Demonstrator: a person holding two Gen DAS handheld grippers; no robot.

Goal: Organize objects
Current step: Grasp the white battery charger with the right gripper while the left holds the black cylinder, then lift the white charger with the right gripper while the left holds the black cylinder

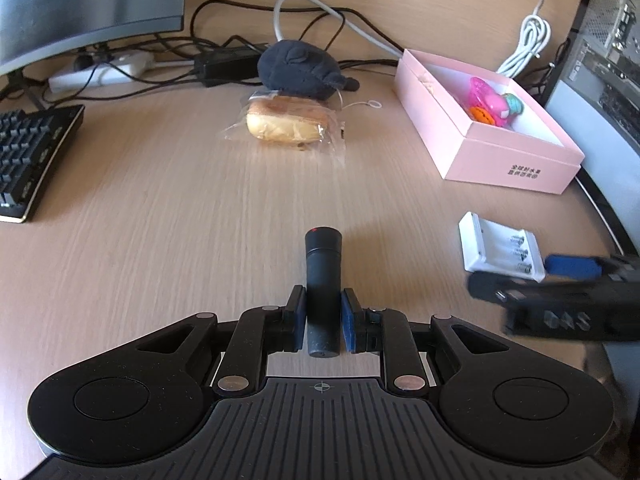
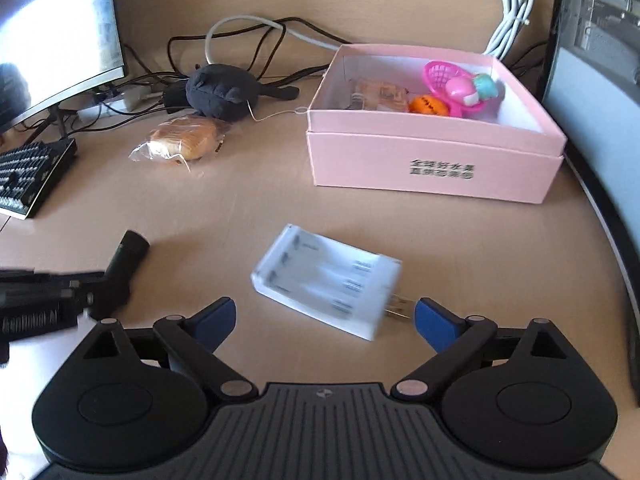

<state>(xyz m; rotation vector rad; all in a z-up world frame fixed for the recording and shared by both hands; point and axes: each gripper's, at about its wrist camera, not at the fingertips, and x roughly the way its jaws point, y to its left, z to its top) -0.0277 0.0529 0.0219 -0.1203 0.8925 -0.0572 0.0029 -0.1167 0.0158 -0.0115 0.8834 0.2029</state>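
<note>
A black tube (image 1: 322, 280) with a small red mark on its far end lies lengthwise between the two blue pads of the left claw (image 1: 322, 320), low over the wooden tabletop (image 1: 160, 220). The pads press against both sides of the tube, so the left claw is pinching it.

To its right, a white battery charger (image 2: 326, 280) lies flat on the tabletop with its empty slots facing up and its metal plug prongs pointing toward the right claw (image 2: 324, 318). The right claw is spread wide and holds nothing; the near end of the charger sits between its blue fingertips (image 2: 434, 322), apart from both.

Farther back on the right stands an open pink box (image 2: 432, 168) with dark printed characters on its front wall. Inside are a pink toy basket (image 2: 444, 76), an orange ball (image 2: 430, 105) and a wrapped snack.

Left of the box, a bun in clear wrap (image 1: 288, 124) lies on the tabletop, with a dark grey plush toy (image 1: 298, 66) resting just behind it. Beyond them are tangled cables (image 1: 224, 40), a monitor (image 1: 80, 8) and a black keyboard (image 1: 28, 152) at the left edge.
</note>
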